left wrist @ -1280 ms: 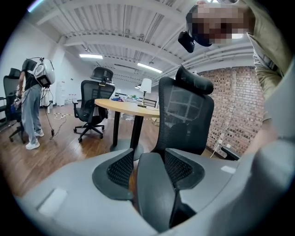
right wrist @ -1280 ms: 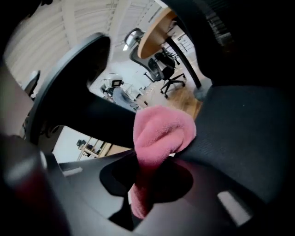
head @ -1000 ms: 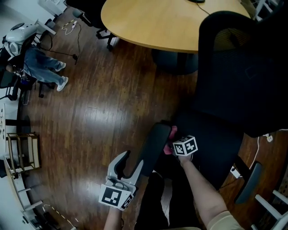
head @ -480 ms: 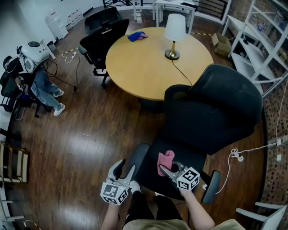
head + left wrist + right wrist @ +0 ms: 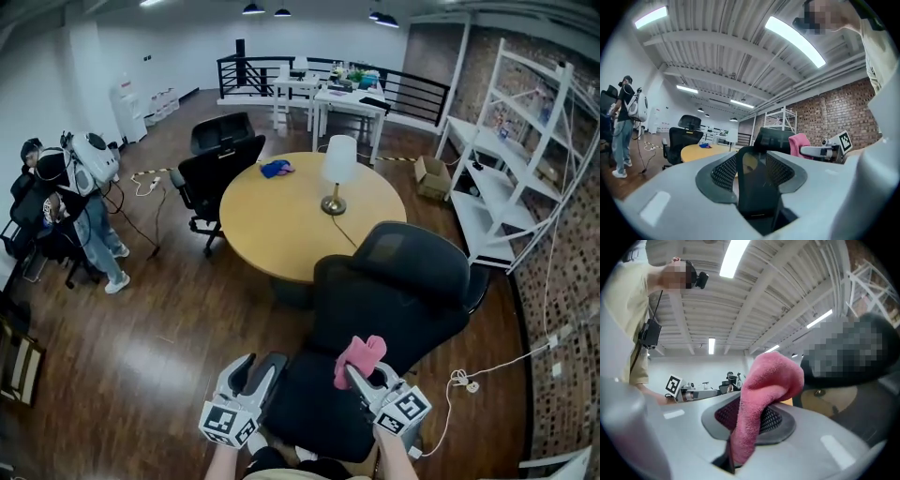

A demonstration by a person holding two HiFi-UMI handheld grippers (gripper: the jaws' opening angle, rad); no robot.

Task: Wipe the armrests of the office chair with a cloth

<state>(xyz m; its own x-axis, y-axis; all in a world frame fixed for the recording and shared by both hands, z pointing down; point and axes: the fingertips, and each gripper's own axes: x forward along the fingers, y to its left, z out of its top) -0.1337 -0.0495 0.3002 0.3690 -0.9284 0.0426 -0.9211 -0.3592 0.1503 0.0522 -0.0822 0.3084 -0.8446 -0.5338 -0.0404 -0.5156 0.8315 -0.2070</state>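
The person is holding the left gripper at the bottom centre of the head view, and its jaws are closing on a black flat part, which seems to be the armrest of the office chair. The right gripper is hovering just beside it, above the chair seat, and its jaws are pressing together on the lower end of a pink cloth. The cloth is standing up from the jaws and folding over at its top (the right gripper view is showing this fold very near). It is not touching the armrest.

Behind the chair, in the middle of the frame, a round wooden table is carrying a lamp and a blue cloth. A second person is standing at the left edge, well apart from the chair.
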